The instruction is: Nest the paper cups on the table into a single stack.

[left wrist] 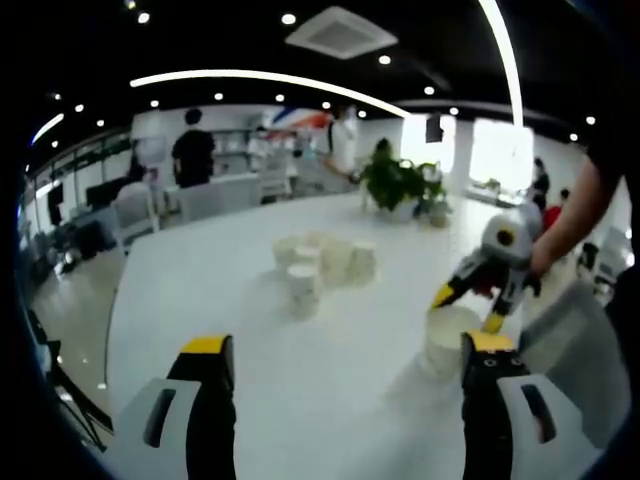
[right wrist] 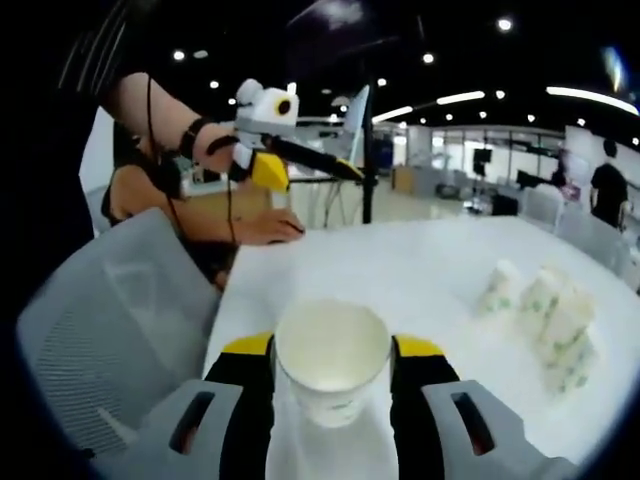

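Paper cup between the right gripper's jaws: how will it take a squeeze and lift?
The paper cup looks thin-walled with an open mouth, so it likely dents under a hard squeeze. It appears empty, so probably very light. With the right gripper jaws on its tapered sides, it may slip.

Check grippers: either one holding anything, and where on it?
Right gripper has an upright paper cup between its fingers, gripped at its side walls below the rim. Left gripper is open, holding nothing.

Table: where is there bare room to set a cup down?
The table is bare between the left gripper and the cluster of cups, and toward its left edge. It is crowded at the cluster and by the cup between the right gripper's jaws.
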`<state>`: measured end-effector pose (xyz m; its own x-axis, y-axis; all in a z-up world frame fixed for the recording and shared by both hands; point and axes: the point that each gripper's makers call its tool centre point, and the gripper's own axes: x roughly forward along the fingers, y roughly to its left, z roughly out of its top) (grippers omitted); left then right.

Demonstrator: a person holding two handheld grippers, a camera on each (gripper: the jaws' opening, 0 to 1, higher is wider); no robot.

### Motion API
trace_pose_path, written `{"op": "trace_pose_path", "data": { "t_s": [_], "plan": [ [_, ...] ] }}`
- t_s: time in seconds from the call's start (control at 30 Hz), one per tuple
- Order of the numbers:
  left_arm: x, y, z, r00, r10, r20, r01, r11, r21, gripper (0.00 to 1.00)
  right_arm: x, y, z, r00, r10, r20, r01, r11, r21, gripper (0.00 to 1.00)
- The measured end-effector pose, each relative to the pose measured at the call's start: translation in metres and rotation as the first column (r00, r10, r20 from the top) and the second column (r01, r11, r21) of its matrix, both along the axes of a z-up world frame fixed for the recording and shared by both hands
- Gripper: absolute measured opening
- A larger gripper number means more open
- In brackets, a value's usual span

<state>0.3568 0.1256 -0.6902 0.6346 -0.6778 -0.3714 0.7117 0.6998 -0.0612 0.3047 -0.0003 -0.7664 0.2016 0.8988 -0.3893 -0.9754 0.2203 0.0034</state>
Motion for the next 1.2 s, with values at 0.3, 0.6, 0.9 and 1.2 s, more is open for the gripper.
{"op": "trace_pose_path", "data": {
  "t_s": [0.3, 0.6, 0.9, 1.2],
  "plan": [
    [0.000, 0.003, 0.002, 1.000, 0.004, 0.003, -0.004, 1.000, 0.002, 0.94, -0.002, 0.002, -0.005, 1.000, 0.006, 0.000, -0.006, 1.000, -0.007, 0.42],
    [-0.002, 0.005, 0.004, 1.000, 0.003, 0.005, -0.003, 1.000, 0.005, 0.93, -0.007, 0.000, -0.013, 1.000, 0.003, -0.008, -0.004, 1.000, -0.020, 0.43],
    [-0.003, 0.006, 0.005, 1.000, 0.008, -0.002, -0.008, 1.000, 0.005, 0.93, -0.011, -0.002, -0.017, 1.000, 0.003, -0.008, -0.003, 1.000, -0.024, 0.44],
    [-0.003, 0.005, 0.006, 1.000, 0.005, 0.003, -0.005, 1.000, 0.002, 0.93, -0.011, -0.002, -0.016, 1.000, 0.000, -0.011, -0.001, 1.000, -0.029, 0.45]
  ]
}}
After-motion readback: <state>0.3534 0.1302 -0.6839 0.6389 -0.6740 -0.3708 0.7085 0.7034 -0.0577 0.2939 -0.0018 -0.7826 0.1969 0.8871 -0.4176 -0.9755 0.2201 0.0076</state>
